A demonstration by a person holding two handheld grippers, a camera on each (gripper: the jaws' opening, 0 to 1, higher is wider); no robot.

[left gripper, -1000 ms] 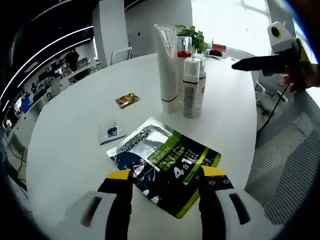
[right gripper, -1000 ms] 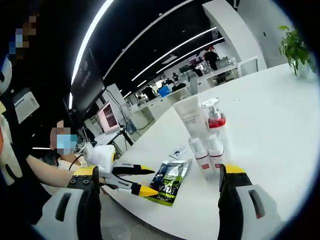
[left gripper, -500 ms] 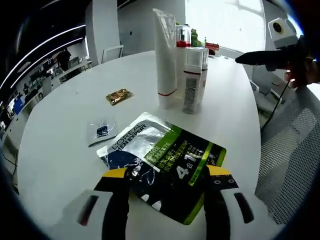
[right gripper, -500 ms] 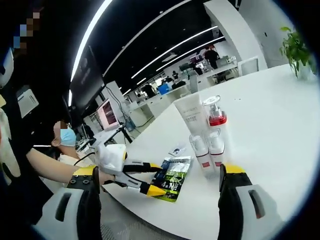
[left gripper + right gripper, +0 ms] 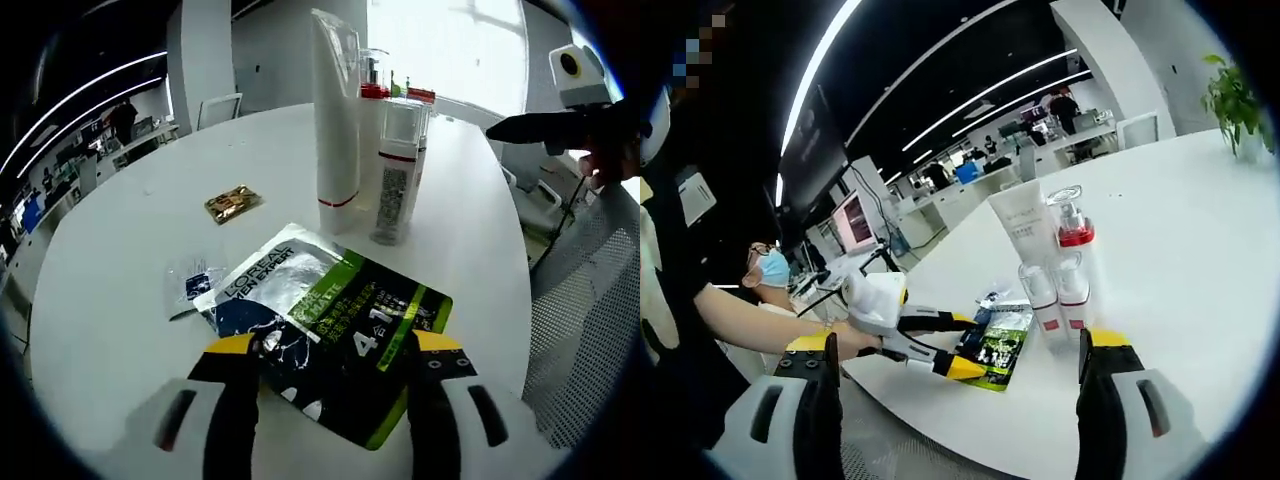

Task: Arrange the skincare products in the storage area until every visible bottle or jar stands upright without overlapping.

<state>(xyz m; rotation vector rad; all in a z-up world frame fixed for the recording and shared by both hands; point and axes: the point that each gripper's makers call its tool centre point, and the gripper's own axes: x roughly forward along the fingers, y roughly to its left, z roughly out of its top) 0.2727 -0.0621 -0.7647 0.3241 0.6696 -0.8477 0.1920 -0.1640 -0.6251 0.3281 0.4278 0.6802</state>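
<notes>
On the white tabletop [image 5: 120, 250], far to the left in the left gripper view, lies a small clear packet [image 5: 190, 287], and a little gold packet [image 5: 231, 203] lies further back. Next comes the big flat pouch [image 5: 325, 320], dark with green stripes, lying down with its near edge between the left gripper [image 5: 335, 352] jaws. Those jaws are spread wide, one on each side of the pouch, and grip nothing. Behind the pouch stand the skincare things, all upright and close together: a tall white tube [image 5: 337, 120], a pump bottle [image 5: 374, 110] with a red collar, and two small bottles [image 5: 393, 170] side by side. To the right, the right gripper [image 5: 545, 125] hangs in the air over the edge of the tabletop; its black jaws look close together, but I cannot tell if they are shut. I think the risk is this: if the left gripper pushes the pouch forward, it could slide into the standing bottles and knock them over, because they are tall, thin and near. The pouch is also floppy, so it may not stand up. The tabletop is round, smooth and shiny. Around it is a big office with long ceiling lights, desks, a green plant [image 5: 1232, 95] and a mesh chair [image 5: 585, 330].
</notes>
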